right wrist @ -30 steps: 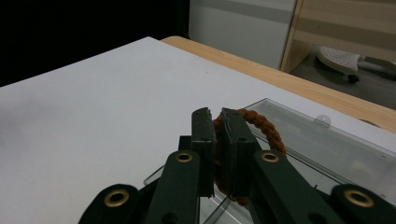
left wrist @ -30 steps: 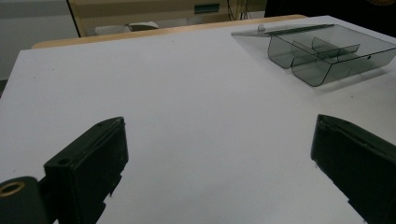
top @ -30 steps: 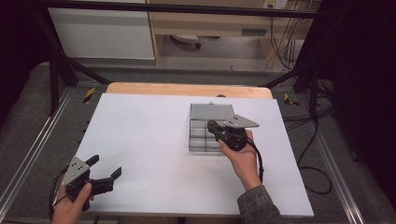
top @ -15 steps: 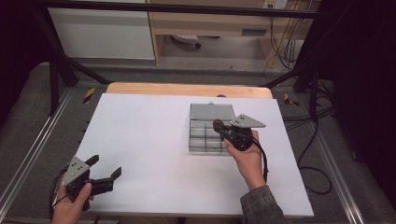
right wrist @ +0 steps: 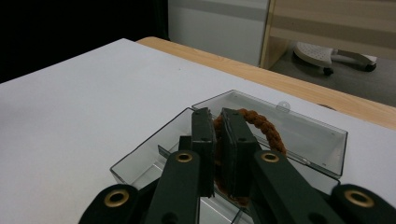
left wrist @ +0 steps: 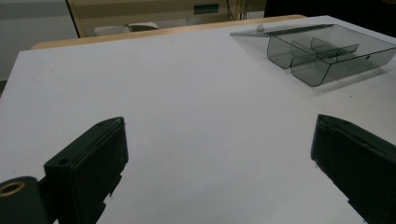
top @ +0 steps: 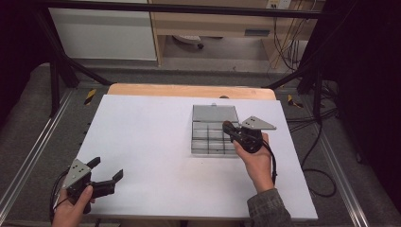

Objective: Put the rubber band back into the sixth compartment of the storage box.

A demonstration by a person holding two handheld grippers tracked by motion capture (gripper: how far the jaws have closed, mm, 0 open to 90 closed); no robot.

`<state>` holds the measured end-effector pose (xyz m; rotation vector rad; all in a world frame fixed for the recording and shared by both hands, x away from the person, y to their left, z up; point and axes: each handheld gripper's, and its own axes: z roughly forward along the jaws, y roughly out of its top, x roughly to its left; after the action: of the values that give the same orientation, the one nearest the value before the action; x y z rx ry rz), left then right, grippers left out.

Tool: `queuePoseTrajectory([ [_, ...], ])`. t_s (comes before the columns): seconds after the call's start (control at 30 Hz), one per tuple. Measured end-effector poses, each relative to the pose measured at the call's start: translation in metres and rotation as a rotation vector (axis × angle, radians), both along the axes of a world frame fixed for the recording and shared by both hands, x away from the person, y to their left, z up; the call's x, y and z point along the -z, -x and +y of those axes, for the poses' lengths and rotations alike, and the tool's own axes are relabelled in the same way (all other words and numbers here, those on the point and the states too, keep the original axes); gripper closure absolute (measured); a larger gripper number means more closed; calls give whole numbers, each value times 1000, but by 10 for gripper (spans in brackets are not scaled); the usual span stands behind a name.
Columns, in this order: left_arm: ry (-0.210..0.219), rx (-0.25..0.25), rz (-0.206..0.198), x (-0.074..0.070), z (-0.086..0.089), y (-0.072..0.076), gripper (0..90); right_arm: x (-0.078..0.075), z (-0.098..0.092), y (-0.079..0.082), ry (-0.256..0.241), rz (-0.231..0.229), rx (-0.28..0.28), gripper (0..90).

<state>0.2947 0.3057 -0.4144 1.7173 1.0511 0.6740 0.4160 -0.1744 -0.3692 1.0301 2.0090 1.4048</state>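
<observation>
Clearly the right gripper (right wrist: 218,140) has its jaws clamped on a brown braided ring (right wrist: 261,123), a loop of twisted cord that looks like a hair tie. In the right gripper view the loop stands up behind and between the two black jaws, pinched at its near side, and hangs over the clear compartment box (right wrist: 299,126). In the high view that gripper (top: 232,131) sits above the right-hand part of the box (top: 208,142), whose lid (top: 213,113) lies folded back flat on the white table (top: 151,137). Which compartment lies beneath the ring cannot be told.

The ring looks light and soft: a woven cord of this kind should bend and squash under the jaws instead of resisting, and its rough braid likely gives good friction, so slipping seems a small risk. It is not fragile. Being floppy, it may sag or twist once released, and could drape over a divider and not drop cleanly into one cell. Holding it across one strand of the loop, as now, seems the sensible grip, since it leaves the rest free to hang.

The box looks thin, light and probably easy to nudge across the smooth tabletop.

The left gripper (top: 106,178) hovers near the table's front left corner, well apart from the box, its jaws spread wide and holding nothing.
</observation>
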Motion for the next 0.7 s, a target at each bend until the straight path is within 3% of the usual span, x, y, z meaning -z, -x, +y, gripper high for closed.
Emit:
queuePoseTrajectory([
  [0.7, -8, 7, 0, 0, -1, 0, 45, 8, -18, 6, 4, 31, 30, 842],
])
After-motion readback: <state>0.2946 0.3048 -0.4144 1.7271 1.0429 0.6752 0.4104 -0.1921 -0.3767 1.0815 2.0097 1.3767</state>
